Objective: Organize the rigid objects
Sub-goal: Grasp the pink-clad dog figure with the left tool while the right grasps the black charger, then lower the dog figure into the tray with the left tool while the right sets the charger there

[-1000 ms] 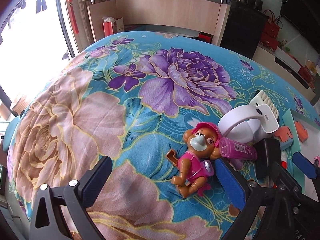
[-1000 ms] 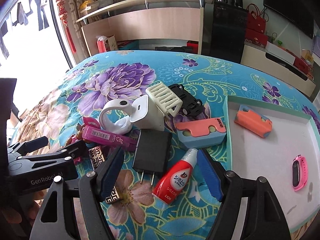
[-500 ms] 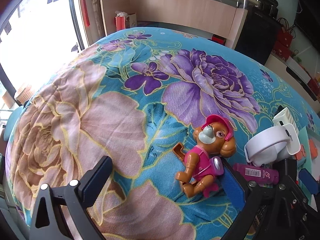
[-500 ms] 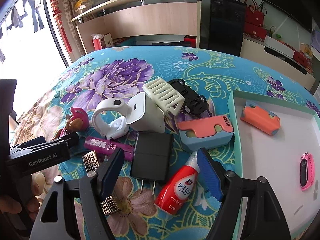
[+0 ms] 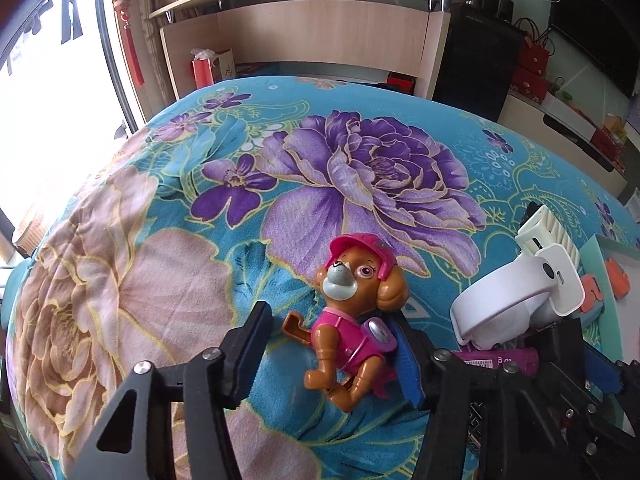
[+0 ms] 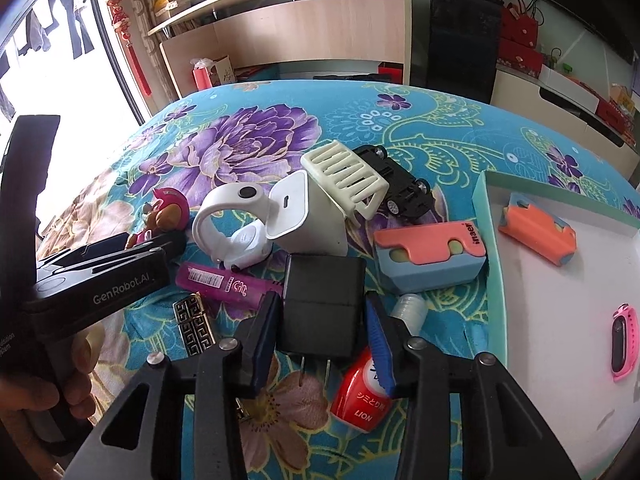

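L tool (image 5: 328, 356) closing round toy dog (image 5: 352, 320), body axis along jaws, left pad still clear. R tool (image 6: 320, 332) closing astride black charger (image 6: 322, 304), prongs toward cam; pad contact unclear.

Each tool is matte black, with angular arms that have triangular cut-outs and round silver screw heads at the joints. The left tool (image 5: 332, 350) and right tool (image 6: 322, 338) both carry flat fingers faced with blue pads (image 6: 380, 346). White lettering "GenRobot.AI" marks the left tool's side.
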